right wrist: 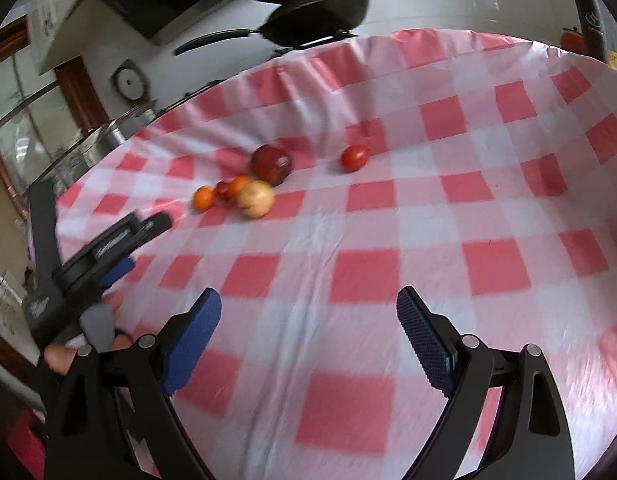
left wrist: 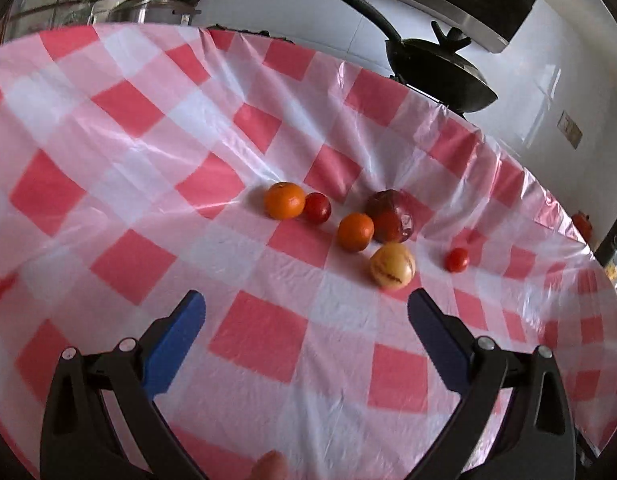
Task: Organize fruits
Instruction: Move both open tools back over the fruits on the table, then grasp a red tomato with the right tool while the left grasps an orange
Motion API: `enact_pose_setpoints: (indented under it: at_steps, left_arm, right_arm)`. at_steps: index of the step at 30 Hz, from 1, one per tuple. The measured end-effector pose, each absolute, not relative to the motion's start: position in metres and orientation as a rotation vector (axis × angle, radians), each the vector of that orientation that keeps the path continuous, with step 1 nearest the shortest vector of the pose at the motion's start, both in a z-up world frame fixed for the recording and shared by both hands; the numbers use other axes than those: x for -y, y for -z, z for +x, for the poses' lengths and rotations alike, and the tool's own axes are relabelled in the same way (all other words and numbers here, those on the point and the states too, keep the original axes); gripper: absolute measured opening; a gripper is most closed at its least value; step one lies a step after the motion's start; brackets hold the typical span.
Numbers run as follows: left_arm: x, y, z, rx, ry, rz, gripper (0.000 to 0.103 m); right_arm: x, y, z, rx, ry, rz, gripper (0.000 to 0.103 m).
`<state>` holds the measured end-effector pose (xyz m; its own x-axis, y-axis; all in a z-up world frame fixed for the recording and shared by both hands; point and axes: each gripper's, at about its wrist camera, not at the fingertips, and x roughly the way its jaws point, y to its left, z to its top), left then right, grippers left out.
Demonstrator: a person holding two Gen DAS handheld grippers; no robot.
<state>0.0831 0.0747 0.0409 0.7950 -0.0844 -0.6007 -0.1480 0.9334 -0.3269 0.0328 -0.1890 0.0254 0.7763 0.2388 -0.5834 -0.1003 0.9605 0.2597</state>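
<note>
1. Fruits sit in a small bunch near the far side of the table with the red and white checked cloth (left wrist: 268, 332). One big orange (left wrist: 284, 200) touches a small red tomato (left wrist: 317, 207). Next to them a smaller orange (left wrist: 355, 232) leans on a big dark red fruit (left wrist: 390, 216), maybe a pomegranate. A pale yellow fruit with dark stripes (left wrist: 392, 265) sits just in front. One more little tomato (left wrist: 456, 259) is off by itself to the right.

2. All of them are round, so I think they will roll if they get bumped. The tomatoes look soft and shiny; squeeze them gently at the widest part. The oranges look firmer and bumpy, so they should be easy to hold. The dark red fruit looks the heaviest and needs wide jaws around its middle.

3. Left gripper (left wrist: 306, 304) is spread wide with nothing in it, above the cloth just in front of the striped fruit. Right gripper (right wrist: 308, 304) is spread wide too, also with nothing, and well away from the fruits.

4. No bowl or basket shows, so I cannot tell where the fruits should go. The right view is blurry. In that view the small tomato by the oranges is half hidden. The cloth is wrinkly and slippery-looking.
</note>
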Motion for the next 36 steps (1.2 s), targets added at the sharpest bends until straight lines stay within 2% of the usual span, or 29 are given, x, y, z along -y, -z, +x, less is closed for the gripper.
enact_pose_setpoints:
  at_steps: [8, 18, 20, 23, 26, 27, 36]
  left_arm:
    - [-0.094, -0.027, 0.085, -0.653, 0.08, -0.511, 0.101]
    - [-0.103, -0.019, 0.089, -0.667, 0.093, -0.587, 0.101]
    - [-0.102, -0.019, 0.09, -0.671, 0.092, -0.581, 0.101]
    - [-0.1, -0.02, 0.09, -0.674, 0.096, -0.564, 0.101]
    - [-0.1, -0.02, 0.091, -0.677, 0.098, -0.562, 0.101]
    - [-0.1, -0.019, 0.091, -0.678, 0.097, -0.563, 0.101]
    - [-0.099, -0.021, 0.089, -0.675, 0.096, -0.55, 0.101]
  right_arm:
    - [0.212, -0.011, 0.134, -0.713, -0.047, 0.266, 0.087]
    - [0.177, -0.01, 0.239, -0.773, -0.014, 0.163, 0.086]
    - [0.171, -0.009, 0.255, -0.793, 0.006, 0.147, 0.083]
    - [0.165, -0.007, 0.27, -0.808, 0.05, 0.112, 0.07]
    - [0.159, -0.006, 0.269, -0.809, 0.074, 0.059, 0.041]
    - [0.161, -0.006, 0.263, -0.801, 0.068, 0.072, 0.038]
    - [0.189, -0.005, 0.171, -0.714, -0.015, 0.279, 0.038]
